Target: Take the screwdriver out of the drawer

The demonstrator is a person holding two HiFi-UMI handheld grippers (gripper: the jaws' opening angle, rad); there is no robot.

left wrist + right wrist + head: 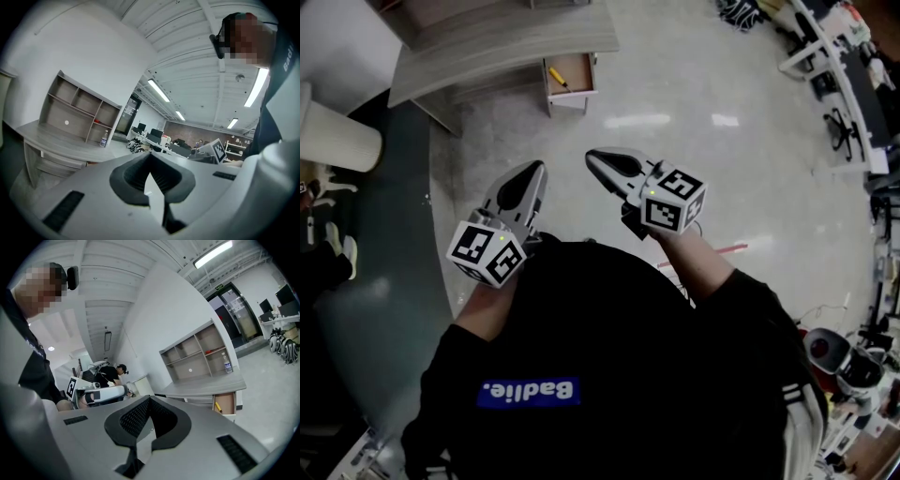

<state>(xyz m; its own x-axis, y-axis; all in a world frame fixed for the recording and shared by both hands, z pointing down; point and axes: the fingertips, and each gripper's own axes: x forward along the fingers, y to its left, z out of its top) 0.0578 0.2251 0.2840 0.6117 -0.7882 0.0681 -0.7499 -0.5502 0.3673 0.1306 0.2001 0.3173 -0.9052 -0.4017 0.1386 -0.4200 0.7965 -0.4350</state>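
glossy pale floor (pixel 694 178); yellow screwdriver (pixel 558 79) lies in boxy wooden drawer (pixel 580 67)

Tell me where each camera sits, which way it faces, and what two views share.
Head view: on the head, facing steeply down at the floor; black top, left gripper, right gripper show.
Left gripper view: on that gripper, facing along its shut jaws toward the desk; right gripper and black top show.
Right gripper view: on that gripper, facing along its shut jaws toward the open drawer; left gripper shows.
Shared: head and right gripper views both show the drawer's yellow screwdriver.
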